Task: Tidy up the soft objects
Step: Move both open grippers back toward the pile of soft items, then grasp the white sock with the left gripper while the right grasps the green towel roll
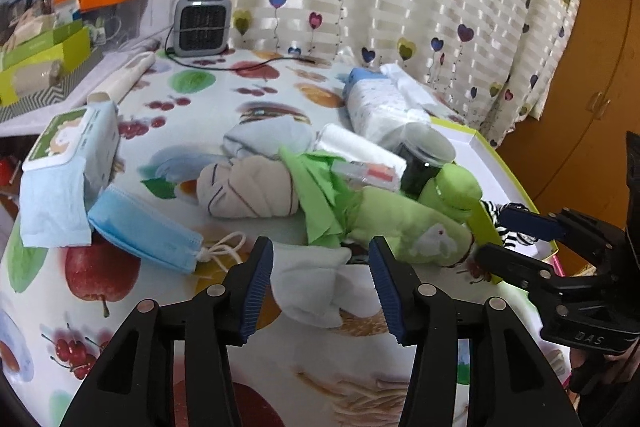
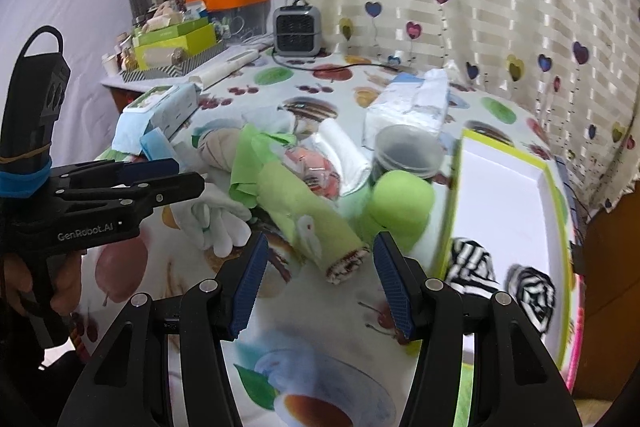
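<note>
Fruit-print tablecloth (image 2: 320,347) filling the whole view, soft clutter heaped across its middle. White tray with a lime-green rim (image 2: 504,187) out at three o'clock in the right view, holding two zebra-striped rolled pieces (image 2: 532,291) at its near end, otherwise bare. Tissue pack (image 2: 404,107) at one o'clock, dark lidded jar (image 2: 404,151) just beside the tray's left edge. Green plush sleeve-shaped toy (image 2: 316,227) dead ahead at twelve, lying tilted on the cloth, its cuffed end near the right gripper (image 2: 320,279). Fingers spread wide, nothing between them. Pale glove (image 1: 316,283) at twelve in the left view, sitting right between the spread fingers of the left gripper (image 1: 320,279), not yet pinched. Blue face masks (image 1: 140,231) at ten o'clock.

Risk from here, as a judgement: green cloth (image 1: 316,195) draped against the plush, likely to drag along and topple the jar. Thin glove liable to slip free if pinched at a fingertip only.
</note>
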